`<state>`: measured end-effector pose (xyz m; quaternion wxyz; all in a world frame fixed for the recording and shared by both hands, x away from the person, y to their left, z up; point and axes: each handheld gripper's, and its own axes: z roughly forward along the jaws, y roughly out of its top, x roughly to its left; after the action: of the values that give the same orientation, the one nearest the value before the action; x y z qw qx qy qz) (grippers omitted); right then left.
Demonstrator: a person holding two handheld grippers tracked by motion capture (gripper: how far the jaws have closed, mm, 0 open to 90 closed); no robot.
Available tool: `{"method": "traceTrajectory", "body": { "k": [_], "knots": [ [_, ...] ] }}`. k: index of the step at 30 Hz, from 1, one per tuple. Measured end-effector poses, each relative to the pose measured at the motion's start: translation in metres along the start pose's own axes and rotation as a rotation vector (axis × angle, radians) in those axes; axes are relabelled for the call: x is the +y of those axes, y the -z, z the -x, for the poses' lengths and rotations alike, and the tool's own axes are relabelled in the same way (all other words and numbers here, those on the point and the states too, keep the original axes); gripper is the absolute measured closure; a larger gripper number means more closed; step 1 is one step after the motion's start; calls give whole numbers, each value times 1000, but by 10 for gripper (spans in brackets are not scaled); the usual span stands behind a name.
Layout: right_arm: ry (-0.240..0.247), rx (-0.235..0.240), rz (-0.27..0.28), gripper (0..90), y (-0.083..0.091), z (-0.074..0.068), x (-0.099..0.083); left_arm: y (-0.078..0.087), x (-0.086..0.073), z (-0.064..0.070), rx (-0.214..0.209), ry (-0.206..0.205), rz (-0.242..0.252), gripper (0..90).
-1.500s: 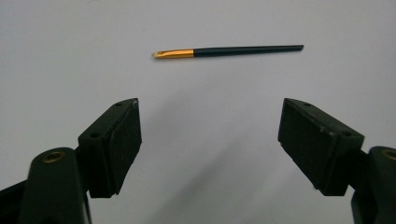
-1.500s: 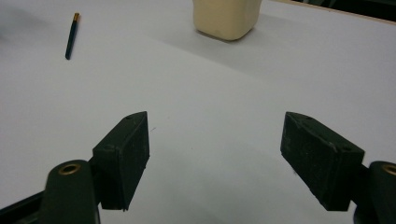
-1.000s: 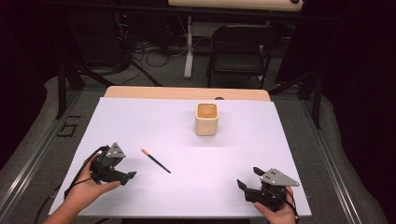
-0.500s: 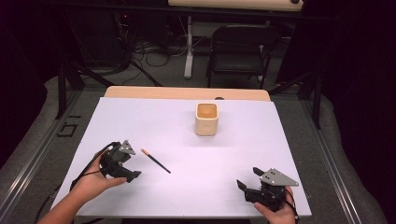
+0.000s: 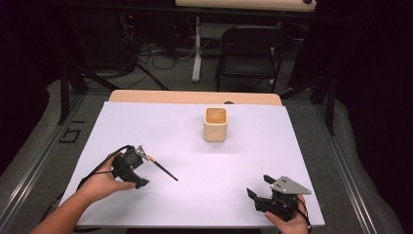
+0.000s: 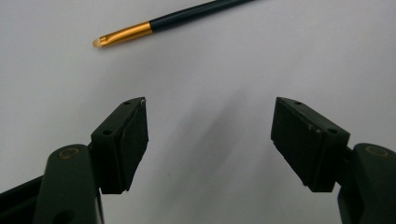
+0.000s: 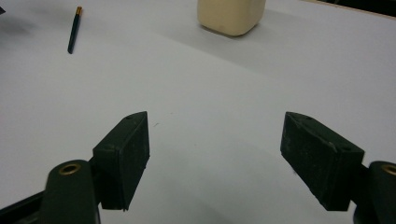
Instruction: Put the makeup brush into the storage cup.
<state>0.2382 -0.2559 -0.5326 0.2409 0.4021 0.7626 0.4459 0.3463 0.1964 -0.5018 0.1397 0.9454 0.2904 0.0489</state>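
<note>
A thin dark pencil [image 5: 163,169] with a gold end lies on the white table cover, left of centre. My left gripper [image 5: 139,168] hovers right beside its gold end, tipped down toward the table. In the left gripper view the pencil [image 6: 187,16] lies just beyond the open jaws of my left gripper [image 6: 210,107], untouched. A cream square cup [image 5: 215,125] stands upright at the middle back. Near the front right edge, my right gripper [image 5: 258,187] is open, with nothing between its fingers. The right gripper view shows my right gripper [image 7: 217,119] facing the cup [image 7: 231,16] and the pencil [image 7: 73,30] far off.
The white cover [image 5: 243,161] spans most of the wooden table [image 5: 195,97]. A black folding chair [image 5: 248,53] and cables stand on the floor behind. Metal rails [image 5: 34,165] run along both sides of the table.
My left gripper has moved right, up to the pencil's gold end, and tipped downward. The pencil, the cup and the right gripper have stayed in place.
</note>
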Motion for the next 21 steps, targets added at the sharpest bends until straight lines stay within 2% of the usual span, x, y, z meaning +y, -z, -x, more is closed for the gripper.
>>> {"method": "traceTrajectory", "body": {
  "k": [8, 17, 21],
  "knots": [
    [2, 1, -2, 239, 0, 0, 0, 1, 2, -3, -11, -13, -23, 282],
    [2, 2, -3, 239, 0, 0, 0, 3, 6, -6, -3, -12, -27, 285],
    [1, 3, -5, 239, -1, 0, 0, 2, 10, -6, -3, -24, -31, 287]
  ]
}}
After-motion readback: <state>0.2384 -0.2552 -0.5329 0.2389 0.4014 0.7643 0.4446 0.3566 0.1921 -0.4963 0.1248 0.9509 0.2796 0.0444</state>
